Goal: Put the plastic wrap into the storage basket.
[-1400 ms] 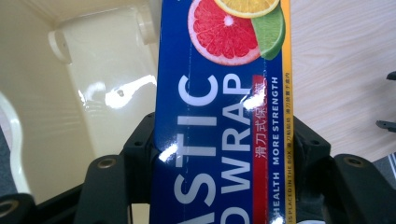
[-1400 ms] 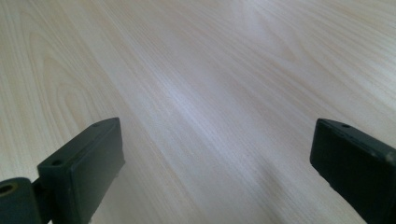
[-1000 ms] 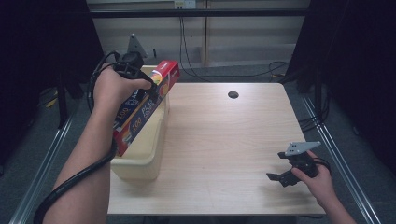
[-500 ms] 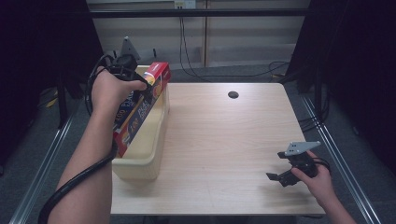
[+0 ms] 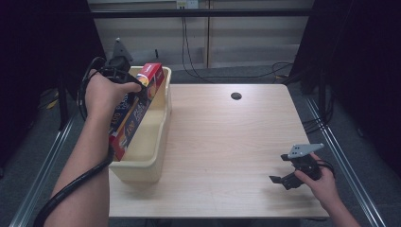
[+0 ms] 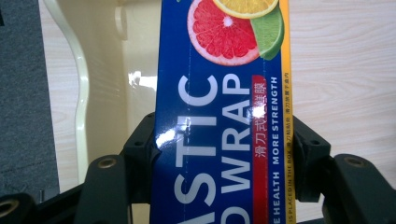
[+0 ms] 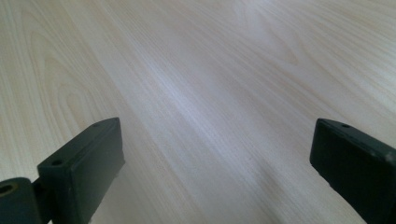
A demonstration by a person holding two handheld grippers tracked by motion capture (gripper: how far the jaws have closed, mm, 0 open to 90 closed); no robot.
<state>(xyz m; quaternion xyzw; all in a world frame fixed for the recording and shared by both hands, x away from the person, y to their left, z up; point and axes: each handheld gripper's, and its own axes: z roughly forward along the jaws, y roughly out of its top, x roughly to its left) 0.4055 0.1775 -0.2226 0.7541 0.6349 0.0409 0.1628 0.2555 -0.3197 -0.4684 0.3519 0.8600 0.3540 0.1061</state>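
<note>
Jaws of the right gripper (image 5: 289, 178) are standing wide apart, empty, lower right on the table (image 5: 227, 142). At upper left, the left gripper (image 6: 219, 158) is clamping the plastic wrap box (image 5: 137, 109), apparently lowering it slantwise into the cream bin (image 5: 156, 156); release likely follows.

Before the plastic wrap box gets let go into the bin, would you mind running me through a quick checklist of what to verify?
1. Left gripper clamped on the plastic wrap box: ok, jaws press both long sides.
2. Box over the cream bin: ok, its lower end is inside the bin.
3. Box lying flat in the bin: not ok, it tilts, upper end above the rim.
4. Bin floor under the box free: cannot tell, partly hidden.
5. Right gripper out of the way: ok, open, low over the table near its right front corner.
</note>
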